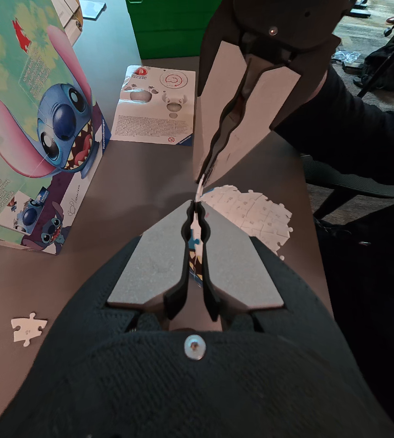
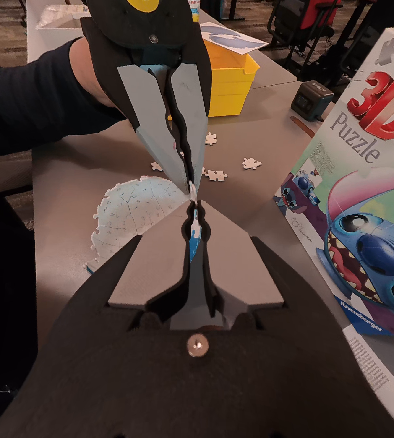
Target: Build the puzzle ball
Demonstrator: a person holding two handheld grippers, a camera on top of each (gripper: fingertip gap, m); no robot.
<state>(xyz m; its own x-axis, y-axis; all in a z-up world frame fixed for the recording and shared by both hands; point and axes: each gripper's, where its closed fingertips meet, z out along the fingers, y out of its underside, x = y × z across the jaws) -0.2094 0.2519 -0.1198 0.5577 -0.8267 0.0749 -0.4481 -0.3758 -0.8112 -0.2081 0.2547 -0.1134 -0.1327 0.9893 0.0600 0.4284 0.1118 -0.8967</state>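
While both hand-held grippers (image 1: 195, 203) pinch it, the half-built puzzle ball (image 2: 134, 213) stands on edge.

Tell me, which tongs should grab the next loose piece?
Probably left: the loose pieces lie near the left tongs, farther from the right tongs. Both are shut on the half-built ball.

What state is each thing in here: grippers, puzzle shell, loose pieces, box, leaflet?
Left gripper: shut on shell edge.
Right gripper: shut on a puzzle piece.
Puzzle shell: partly built, white inside facing the camera.
Loose pieces: lying flat, white side up.
Puzzle box: upright.
Instruction leaflet: unfolded flat.
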